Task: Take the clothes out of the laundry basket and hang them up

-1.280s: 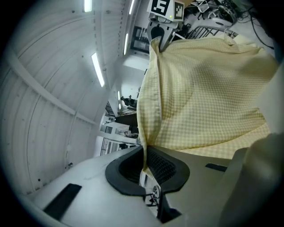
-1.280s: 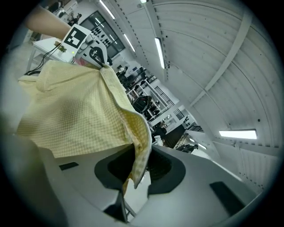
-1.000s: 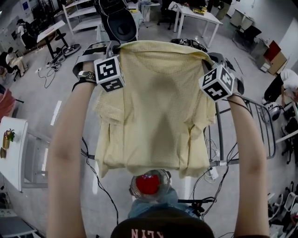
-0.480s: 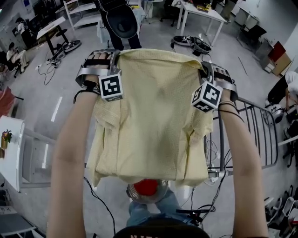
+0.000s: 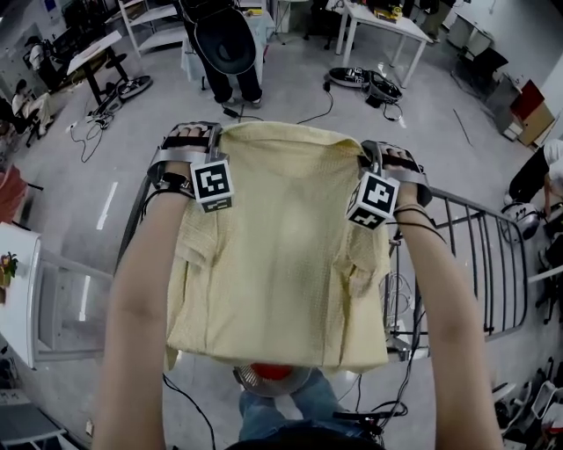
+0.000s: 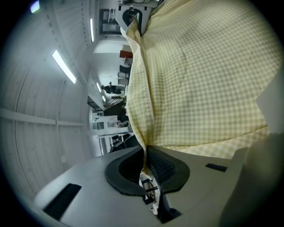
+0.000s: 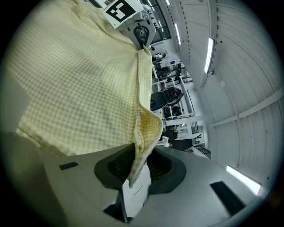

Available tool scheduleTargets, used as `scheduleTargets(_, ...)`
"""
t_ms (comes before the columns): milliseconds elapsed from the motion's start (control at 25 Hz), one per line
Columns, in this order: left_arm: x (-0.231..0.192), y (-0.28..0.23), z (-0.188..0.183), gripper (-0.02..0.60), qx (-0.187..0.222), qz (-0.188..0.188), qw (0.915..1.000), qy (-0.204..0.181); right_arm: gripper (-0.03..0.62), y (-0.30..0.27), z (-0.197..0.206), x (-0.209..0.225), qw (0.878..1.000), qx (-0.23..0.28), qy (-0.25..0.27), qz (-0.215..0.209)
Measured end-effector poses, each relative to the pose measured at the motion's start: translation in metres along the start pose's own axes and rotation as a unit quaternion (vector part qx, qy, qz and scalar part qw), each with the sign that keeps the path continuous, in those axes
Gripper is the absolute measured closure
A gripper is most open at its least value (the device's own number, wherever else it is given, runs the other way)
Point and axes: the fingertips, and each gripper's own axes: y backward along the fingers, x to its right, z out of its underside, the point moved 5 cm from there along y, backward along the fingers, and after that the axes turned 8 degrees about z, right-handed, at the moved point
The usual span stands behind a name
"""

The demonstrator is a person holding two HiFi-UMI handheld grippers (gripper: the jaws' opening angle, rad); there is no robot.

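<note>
A pale yellow checked shirt [image 5: 281, 264] hangs spread between my two grippers, over the grey bars of a drying rack [image 5: 479, 255]. My left gripper [image 5: 214, 134] is shut on the shirt's left top edge; in the left gripper view the cloth [image 6: 199, 80] runs pinched between the dark pads [image 6: 163, 168]. My right gripper [image 5: 368, 151] is shut on the right top edge, and the right gripper view shows a folded hem [image 7: 144, 133] caught between its pads [image 7: 116, 165]. The shirt's hem hides most of a red-centred basket [image 5: 273, 376] below.
Rack bars [image 5: 132, 220] also show left of the shirt. A person in dark trousers [image 5: 230, 53] stands beyond it, cables and gear [image 5: 369, 83] lie on the floor, and white tables [image 5: 383, 26] stand further back. A white shelf [image 5: 18, 290] is at the left.
Both grippers have come down and toward me with the shirt still stretched between them. The shirt now hangs lower, and the rack bars show on both sides.
</note>
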Motion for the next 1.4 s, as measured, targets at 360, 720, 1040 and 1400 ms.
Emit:
scheduleTargets(360, 0.036, -0.027, -0.010, 0.561, -0.008, 0.059, 0.9982, -0.004, 0.520, -0.026, -0.006, -0.046, 0.998, -0.009, -0.019, -0.058)
scheduleTargets(720, 0.022, -0.018, -0.006, 0.307, -0.006, 0.028, 0.9975, 0.065, 0.416, -0.016, -0.003, -0.034, 0.997, -0.007, -0.061, -0.053)
scheduleTargets(1040, 0.003, 0.029, 0.022, 0.178, -0.013, 0.007, 0.9972, 0.073, 0.402, 0.034, -0.002, -0.008, 0.994, -0.020, -0.099, -0.029)
scheduleTargets(1400, -0.007, 0.105, 0.038, 0.169, 0.010, -0.031, 0.9945, 0.099, 0.402, 0.115, 0.005, 0.014, 0.993, -0.044, -0.112, -0.001)
